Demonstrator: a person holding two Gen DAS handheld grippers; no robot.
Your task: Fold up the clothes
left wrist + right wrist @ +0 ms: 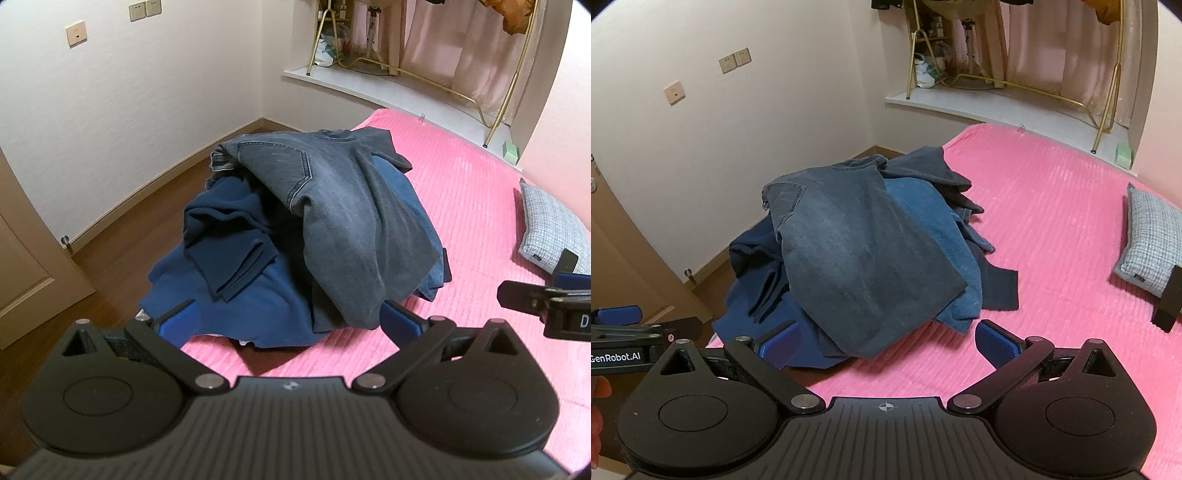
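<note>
Pink bedding (1052, 229) covers the bed, with pale walls and a wood floor (122, 236) behind at 10 o'clock. Clothes lie in one unsorted heap (295, 236) at the bed's near-left corner, about 12 o'clock from both cameras. Grey jeans (857, 254) are draped over the top; a lighter blue pair (923, 206) and navy garments (229, 240) sit beneath, the lowest hanging over the bed edge. Judgement: nothing is folded yet, and the jeans, being uppermost, are the likely first pick. A checked pillow (1152, 236) lies well apart at 3 o'clock, leaving bare bedding there as a probable folding area.

Left gripper (290, 321): blue pads spread wide, holding nothing, close above the heap's near hem; contact cannot be confirmed. Right gripper (888, 343): likewise wide open and empty, just short of the jeans' lower edge.
</note>
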